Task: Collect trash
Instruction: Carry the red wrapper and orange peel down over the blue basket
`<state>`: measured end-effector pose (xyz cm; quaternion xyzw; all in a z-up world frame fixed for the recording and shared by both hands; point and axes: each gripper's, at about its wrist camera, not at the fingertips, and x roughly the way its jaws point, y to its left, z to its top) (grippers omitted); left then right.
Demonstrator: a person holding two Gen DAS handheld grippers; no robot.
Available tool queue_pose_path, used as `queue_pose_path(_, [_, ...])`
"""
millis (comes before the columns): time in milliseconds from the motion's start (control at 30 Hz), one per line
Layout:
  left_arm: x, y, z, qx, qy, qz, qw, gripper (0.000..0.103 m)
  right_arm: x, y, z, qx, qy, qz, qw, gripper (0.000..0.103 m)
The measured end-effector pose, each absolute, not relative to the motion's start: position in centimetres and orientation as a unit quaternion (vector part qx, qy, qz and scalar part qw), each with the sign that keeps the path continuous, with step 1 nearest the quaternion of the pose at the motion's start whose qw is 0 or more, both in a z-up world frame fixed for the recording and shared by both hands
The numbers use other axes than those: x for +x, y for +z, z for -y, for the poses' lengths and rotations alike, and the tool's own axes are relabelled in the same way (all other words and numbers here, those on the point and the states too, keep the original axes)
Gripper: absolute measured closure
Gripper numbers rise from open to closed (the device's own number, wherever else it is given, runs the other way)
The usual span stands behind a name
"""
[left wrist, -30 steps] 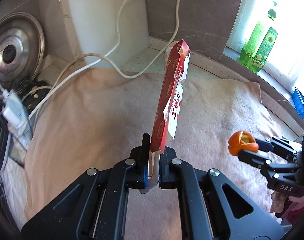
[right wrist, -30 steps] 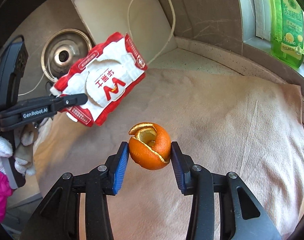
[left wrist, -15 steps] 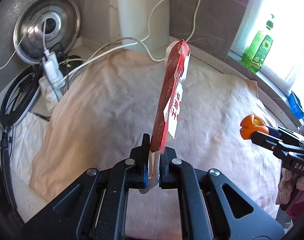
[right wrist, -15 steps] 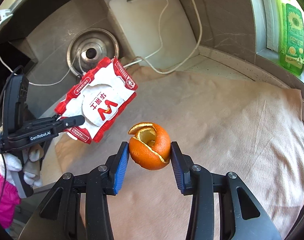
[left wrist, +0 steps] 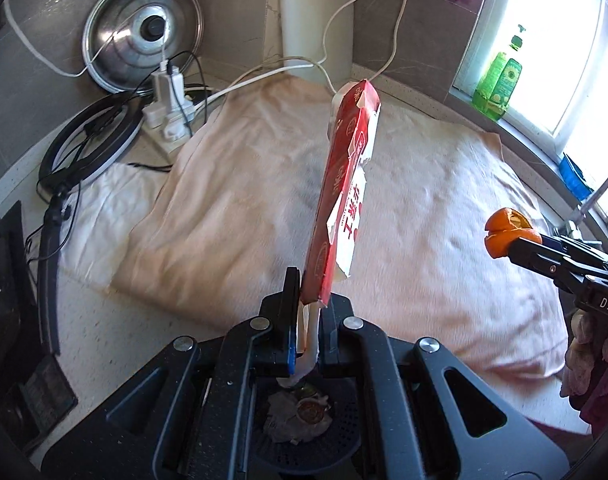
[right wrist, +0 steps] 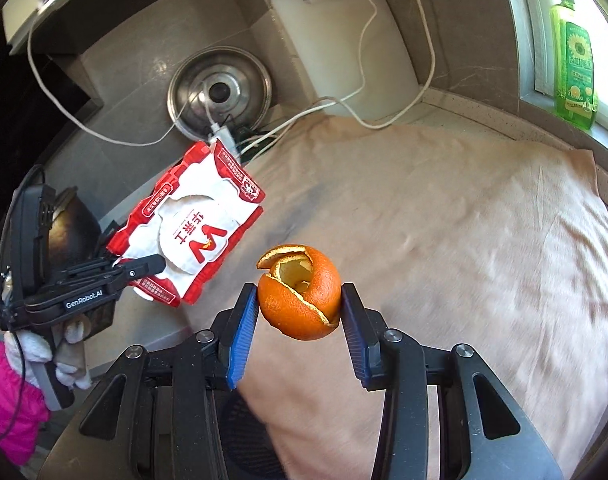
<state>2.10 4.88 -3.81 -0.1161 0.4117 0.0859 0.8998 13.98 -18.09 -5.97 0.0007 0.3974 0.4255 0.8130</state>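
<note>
My left gripper (left wrist: pixel 307 300) is shut on a red and white snack wrapper (left wrist: pixel 343 196), which stands edge-on above the fingers; its flat face shows in the right wrist view (right wrist: pixel 192 232). My right gripper (right wrist: pixel 300 312) is shut on a hollow orange peel (right wrist: pixel 302 296), also seen at the right of the left wrist view (left wrist: pixel 507 232). Both are held above the counter's near edge. A dark perforated trash bin (left wrist: pixel 304 440) with crumpled waste inside sits below the left gripper; its rim shows under the right gripper (right wrist: pixel 248 436).
A beige cloth (right wrist: pixel 443 240) covers the counter. At the back stand a steel pot lid (left wrist: pixel 144 36), a white cutting board (right wrist: pixel 355 52), white cables and a power strip (left wrist: pixel 168 108). A green detergent bottle (right wrist: pixel 575 64) stands on the windowsill. A black ring light (left wrist: pixel 88 144) lies at left.
Both grippers have pulled back from the counter and risen with their loads. More of the counter and the trash bin below have come into view.
</note>
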Motion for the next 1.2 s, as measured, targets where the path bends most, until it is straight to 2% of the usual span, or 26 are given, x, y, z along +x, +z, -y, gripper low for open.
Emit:
queue_pose_path(400, [-7.2,-6.3,-6.1,-0.122,0.067,-0.426,0.894,0.099,4.4,-7.8,15.5,-0.007,0.420,-0.415,0.808,0.063])
queue_pose_path(700, [-12.0,-9.7,-5.4,-0.131,0.061,-0.458,0.877,0.099,0.7,-10.7,14.7,-0.016,0.412,-0.446,0.794,0.063])
queue_pose_path(1200, [-12.8,-18.0,-3.8,-0.150,0.070,-0.529,0.832,0.099,-1.1,-18.3,13.9,-0.070,0.397,-0.504,0.764,0.063])
